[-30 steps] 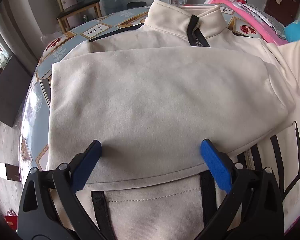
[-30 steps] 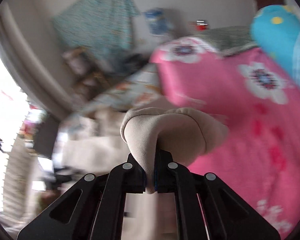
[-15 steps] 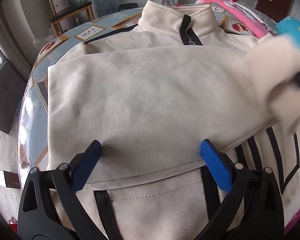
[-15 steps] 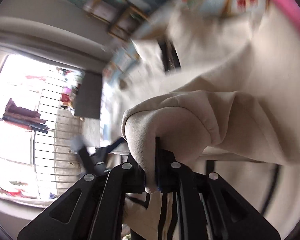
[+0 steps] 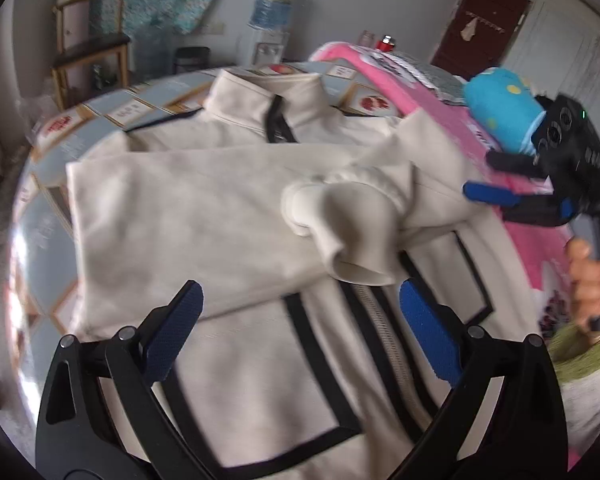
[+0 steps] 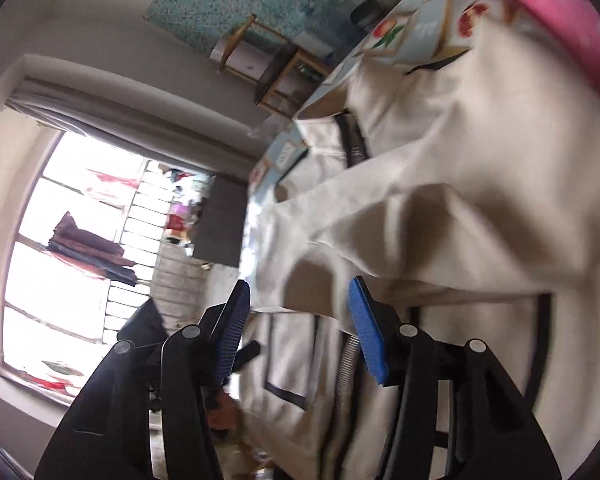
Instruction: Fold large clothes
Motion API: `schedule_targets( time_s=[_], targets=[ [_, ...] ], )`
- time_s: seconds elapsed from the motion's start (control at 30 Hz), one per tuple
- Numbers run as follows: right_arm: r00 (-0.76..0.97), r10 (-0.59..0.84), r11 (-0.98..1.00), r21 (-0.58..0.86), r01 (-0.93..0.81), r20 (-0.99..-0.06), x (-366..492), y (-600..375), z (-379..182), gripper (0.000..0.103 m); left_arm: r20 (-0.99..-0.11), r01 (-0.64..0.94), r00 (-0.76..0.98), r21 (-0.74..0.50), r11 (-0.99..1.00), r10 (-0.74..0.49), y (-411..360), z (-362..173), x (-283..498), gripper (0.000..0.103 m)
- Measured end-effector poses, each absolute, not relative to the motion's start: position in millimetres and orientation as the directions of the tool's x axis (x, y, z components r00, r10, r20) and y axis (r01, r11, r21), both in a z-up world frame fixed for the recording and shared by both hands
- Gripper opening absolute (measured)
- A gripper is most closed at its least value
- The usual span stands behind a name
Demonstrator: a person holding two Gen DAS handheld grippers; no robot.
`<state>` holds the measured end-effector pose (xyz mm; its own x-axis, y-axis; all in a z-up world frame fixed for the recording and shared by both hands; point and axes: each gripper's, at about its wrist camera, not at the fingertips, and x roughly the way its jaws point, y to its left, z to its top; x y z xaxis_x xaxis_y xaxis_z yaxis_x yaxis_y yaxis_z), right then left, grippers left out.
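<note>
jacket (image 5: 228, 216) lengthwise, collar (image 5: 266, 100) pointing away

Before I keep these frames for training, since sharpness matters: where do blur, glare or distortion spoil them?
Left wrist view: fisheye bending, dark vignette corners, light smear on the jacket, glare on the table edge. Right wrist view: heavier motion blur on the cloth, window blown out white, image tilted sideways; gripper fingers stay sharp.

Black left tool (image 5: 300, 316), blue ribbed pads, silver screws, bare-skinned hand (image 5: 590, 276)
</note>
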<state>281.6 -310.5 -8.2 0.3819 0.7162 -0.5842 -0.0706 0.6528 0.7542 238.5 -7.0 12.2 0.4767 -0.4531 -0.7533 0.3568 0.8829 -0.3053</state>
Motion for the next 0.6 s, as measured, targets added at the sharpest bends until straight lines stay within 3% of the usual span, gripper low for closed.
schedule_targets(
  time_s=[0.03,0.1,0.23,0.33,0.37,0.4,0.43,0.47,0.6],
  targets=[
    [0.388,0.692,0.681,0.730,-0.068,-0.609,276,-312,-9,0.051,-0.757,0.351,0.454,-0.334,0.875,-0.470,-10,10,240,0.094],
    [0.409,0.622,0.744,0.667,-0.043,-0.668,256,-319,-19,0.045,-0.757,0.315,0.390,-0.425,0.848,-0.524,-15,0,249,0.078],
    [0.453,0.469,0.852,0.524,-0.007,-0.758,219,-336,-40,0.040,-0.736,0.175,0.341,-0.562,0.809,-0.585,-15,-21,271,0.066],
    [0.455,0.437,0.869,0.494,0.009,-0.776,205,-338,-60,0.038,-0.714,0.092,0.344,-0.621,0.779,-0.610,-19,-29,285,0.057],
    [0.452,0.434,0.870,0.493,0.013,-0.779,204,-338,-66,0.038,-0.717,0.070,0.347,-0.623,0.779,-0.604,-22,-32,290,0.047],
    [0.452,0.427,0.874,0.486,0.018,-0.784,202,-339,-71,0.036,-0.721,0.053,0.345,-0.624,0.780,-0.601,-25,-34,295,0.030],
    [0.458,0.425,0.875,0.484,0.014,-0.781,201,-340,-73,0.035,-0.724,0.044,0.340,-0.625,0.779,-0.600,-27,-35,299,0.021],
    [0.466,0.422,0.877,0.480,0.007,-0.778,200,-341,-73,0.035,-0.726,0.042,0.339,-0.623,0.781,-0.598,-28,-34,301,0.005],
    [0.470,0.431,0.873,0.489,0.002,-0.771,195,-350,-72,0.031,-0.715,0.183,0.391,-0.556,0.811,-0.579,-33,12,303,0.004]
  ],
)
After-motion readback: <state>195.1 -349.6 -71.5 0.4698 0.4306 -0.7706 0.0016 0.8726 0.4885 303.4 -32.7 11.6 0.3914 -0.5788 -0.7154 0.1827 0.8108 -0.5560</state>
